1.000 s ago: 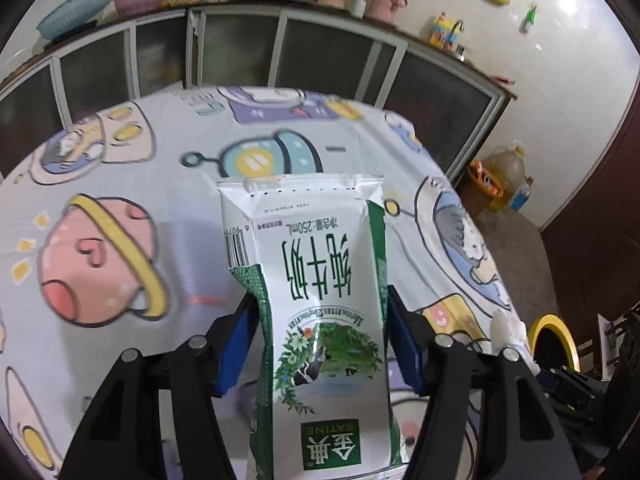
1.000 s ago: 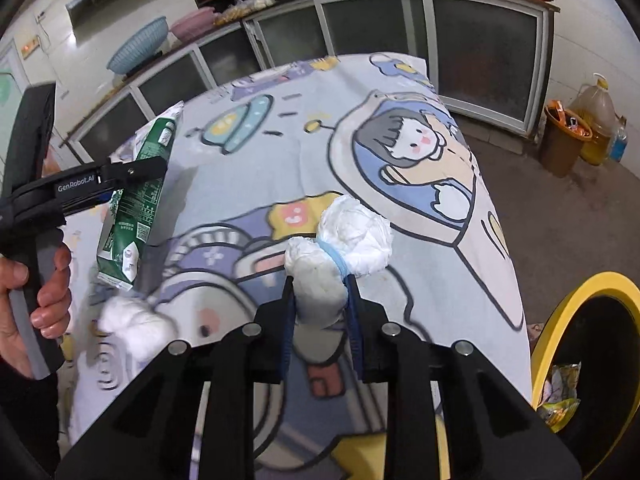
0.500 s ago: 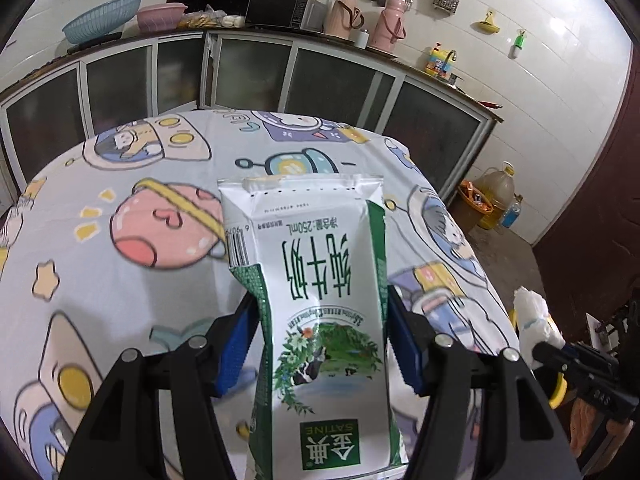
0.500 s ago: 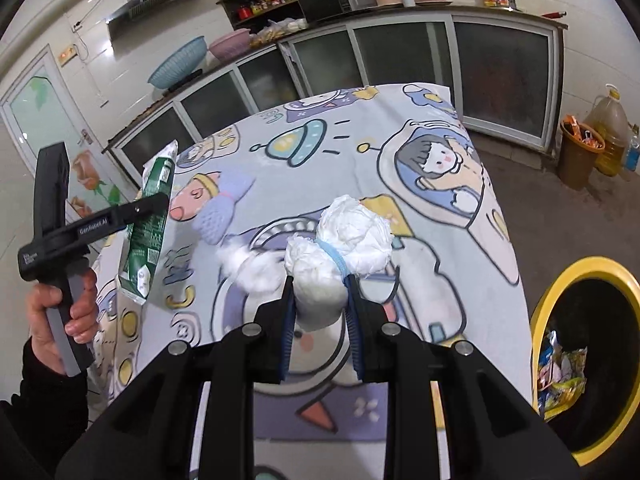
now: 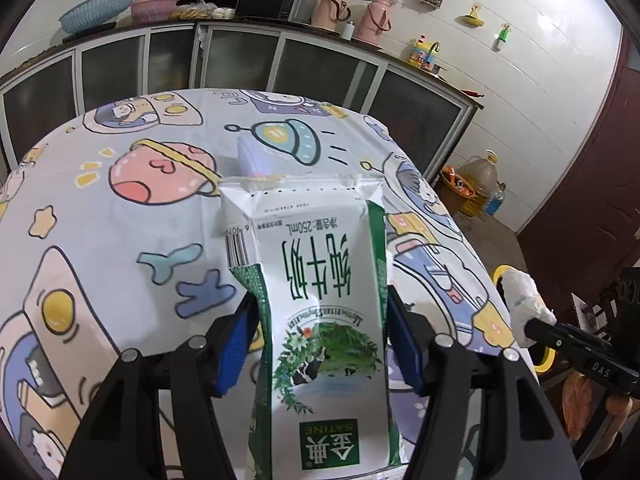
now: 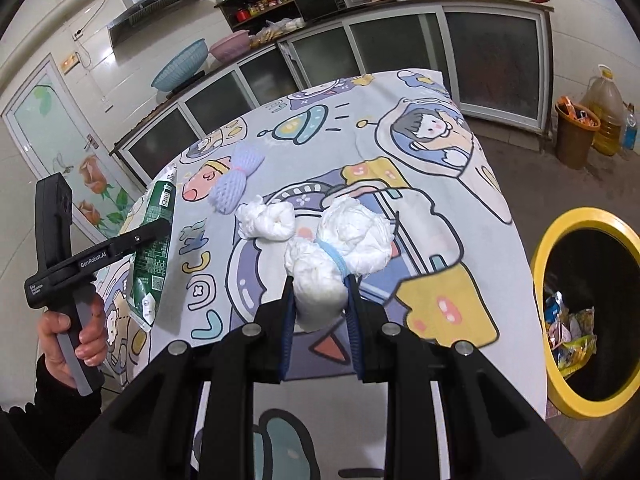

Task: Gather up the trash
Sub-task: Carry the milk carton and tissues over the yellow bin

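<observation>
Both your hands have carried their loads back off the table (image 6: 472, 184), the left gripper (image 5: 320, 340) clamping the milk carton (image 5: 320, 304) and the right gripper (image 6: 320, 300) pinching the white wad (image 6: 336, 248), so watch that loosely held wad, which could slip before the yellow bin (image 6: 560, 224).

Cartoon-print tablecloth (image 5: 120, 216), blue basket (image 5: 98, 8) on counter, pink flasks (image 5: 376, 16), oil jug (image 6: 606, 116)

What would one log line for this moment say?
left gripper: holds milk carton | right gripper: holds tissue wad | bin: beside table, not yet reached
</observation>
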`<state>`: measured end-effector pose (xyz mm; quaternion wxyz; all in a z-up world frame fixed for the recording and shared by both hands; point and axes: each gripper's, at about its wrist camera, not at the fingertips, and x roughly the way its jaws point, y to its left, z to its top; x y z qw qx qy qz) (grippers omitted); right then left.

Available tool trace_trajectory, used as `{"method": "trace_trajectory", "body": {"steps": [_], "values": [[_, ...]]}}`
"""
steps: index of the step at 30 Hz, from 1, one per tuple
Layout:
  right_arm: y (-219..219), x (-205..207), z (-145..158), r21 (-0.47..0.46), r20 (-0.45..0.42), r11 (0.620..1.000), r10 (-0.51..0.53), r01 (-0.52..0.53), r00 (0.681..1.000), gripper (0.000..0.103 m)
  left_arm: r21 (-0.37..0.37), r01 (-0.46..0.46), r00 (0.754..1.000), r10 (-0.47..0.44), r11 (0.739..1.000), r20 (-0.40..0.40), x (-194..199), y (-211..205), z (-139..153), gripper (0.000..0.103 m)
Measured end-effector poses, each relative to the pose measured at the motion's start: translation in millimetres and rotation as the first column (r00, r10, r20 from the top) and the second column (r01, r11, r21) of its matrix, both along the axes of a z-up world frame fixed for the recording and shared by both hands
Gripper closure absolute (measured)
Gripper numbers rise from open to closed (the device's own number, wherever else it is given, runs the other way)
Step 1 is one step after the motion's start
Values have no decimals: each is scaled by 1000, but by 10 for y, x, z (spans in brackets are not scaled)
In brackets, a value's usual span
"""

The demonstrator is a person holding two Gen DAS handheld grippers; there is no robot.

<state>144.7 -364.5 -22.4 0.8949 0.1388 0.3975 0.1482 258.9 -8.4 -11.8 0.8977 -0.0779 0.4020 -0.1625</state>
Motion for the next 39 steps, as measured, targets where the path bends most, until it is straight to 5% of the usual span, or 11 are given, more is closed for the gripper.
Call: {"method": "trace_trajectory", "body": {"steps": [21, 39], "values": [[-602, -213, -9, 30, 18, 995, -101, 100, 995, 80, 29, 173, 985, -173, 985, 17, -40, -997, 136, 44], [-1296, -377, -40, 35, 31, 973, -229, 228, 973, 80, 57, 356, 933, -359, 933, 34, -90, -2087, 241, 44]]}}
